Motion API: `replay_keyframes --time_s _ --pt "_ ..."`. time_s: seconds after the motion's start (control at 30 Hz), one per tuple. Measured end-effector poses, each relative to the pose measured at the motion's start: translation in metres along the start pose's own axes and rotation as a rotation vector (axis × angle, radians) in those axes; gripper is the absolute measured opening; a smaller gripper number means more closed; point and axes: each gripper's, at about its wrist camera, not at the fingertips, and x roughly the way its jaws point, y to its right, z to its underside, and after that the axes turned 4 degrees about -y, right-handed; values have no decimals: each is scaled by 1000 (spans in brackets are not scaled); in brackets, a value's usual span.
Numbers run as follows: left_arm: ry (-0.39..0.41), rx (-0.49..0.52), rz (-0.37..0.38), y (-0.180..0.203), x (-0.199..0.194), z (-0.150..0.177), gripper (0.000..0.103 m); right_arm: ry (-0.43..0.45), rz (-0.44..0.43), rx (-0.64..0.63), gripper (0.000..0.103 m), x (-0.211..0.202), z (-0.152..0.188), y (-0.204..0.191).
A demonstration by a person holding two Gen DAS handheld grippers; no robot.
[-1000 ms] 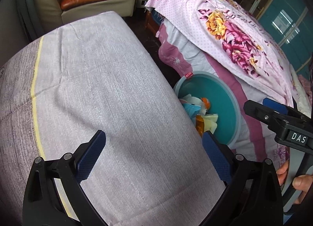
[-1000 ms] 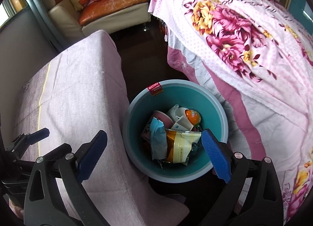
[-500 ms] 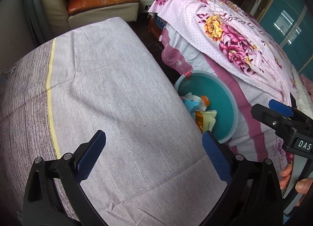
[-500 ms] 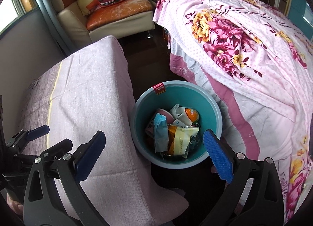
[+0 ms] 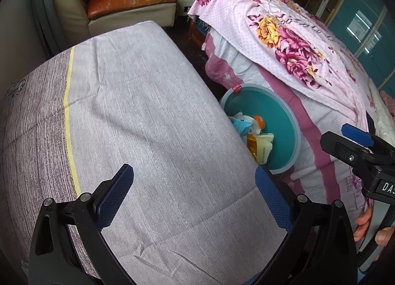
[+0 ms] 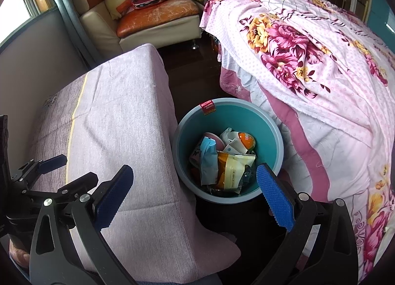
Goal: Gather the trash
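Item: trash (image 6: 226,161), crumpled wrappers and packets in teal bin (image 6: 269,122) between cloth-covered counter (image 6: 118,122) and bed (image 6: 308,58), judged light, soft, crinkly, best pinched by an edge; left hand-held gripper (image 5: 195,196) and right hand-held gripper (image 6: 195,193) both gaped wide, empty.

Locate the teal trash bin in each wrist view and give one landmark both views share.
Left wrist: the teal trash bin sits right of centre, partly hidden behind the cloth-covered table.
Right wrist: the bin sits just below centre, seen from above, wrappers inside.
Shared landmark: the red tag on the bin's far rim.
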Motion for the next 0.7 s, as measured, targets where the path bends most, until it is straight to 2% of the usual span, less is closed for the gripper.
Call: replay_keyframes --time_s 0.3,0.7 --pt "34 21 -22 5 -2 4 99 2 -5 -9 96 -1 2 -2" --pt "27 2 -38 2 5 5 99 0 -4 6 96 0 0 -1"
